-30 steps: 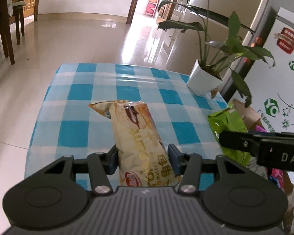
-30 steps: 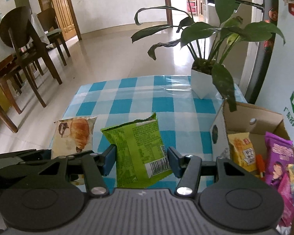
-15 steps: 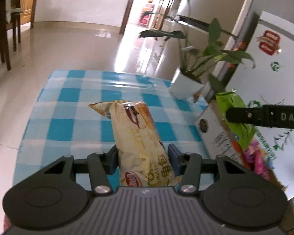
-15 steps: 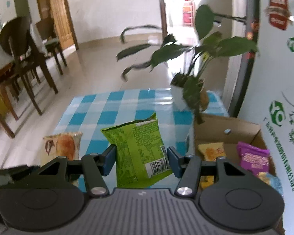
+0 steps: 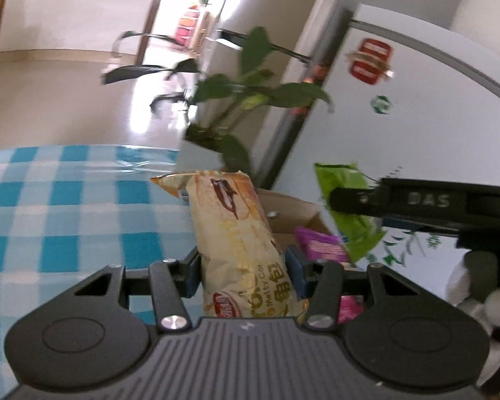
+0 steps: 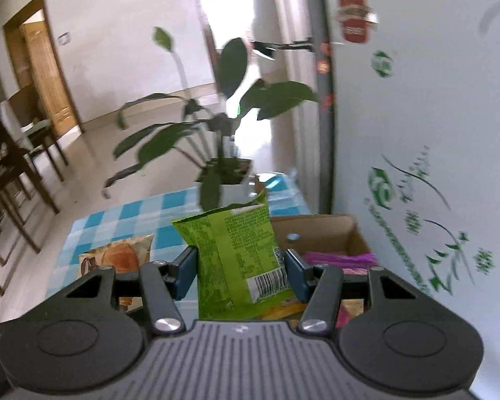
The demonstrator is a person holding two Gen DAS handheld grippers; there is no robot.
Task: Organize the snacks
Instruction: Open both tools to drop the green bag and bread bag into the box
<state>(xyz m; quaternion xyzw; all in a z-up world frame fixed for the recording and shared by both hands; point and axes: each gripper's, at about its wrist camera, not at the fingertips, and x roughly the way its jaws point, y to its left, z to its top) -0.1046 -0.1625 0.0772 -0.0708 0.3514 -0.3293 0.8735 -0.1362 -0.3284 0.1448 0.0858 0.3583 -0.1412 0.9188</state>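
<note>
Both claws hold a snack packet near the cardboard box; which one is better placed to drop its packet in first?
Probably the right claw. Its green packet hangs nearer the cardboard box; the left claw, with the yellow packet, sits beside the checked tablecloth.

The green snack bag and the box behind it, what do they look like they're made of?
Green snack bag: thin plastic film, it seems, slightly glossy, with a crimped top edge and a printed barcode. Box: plain brown corrugated cardboard by its look, matte, unprinted inside.
</note>
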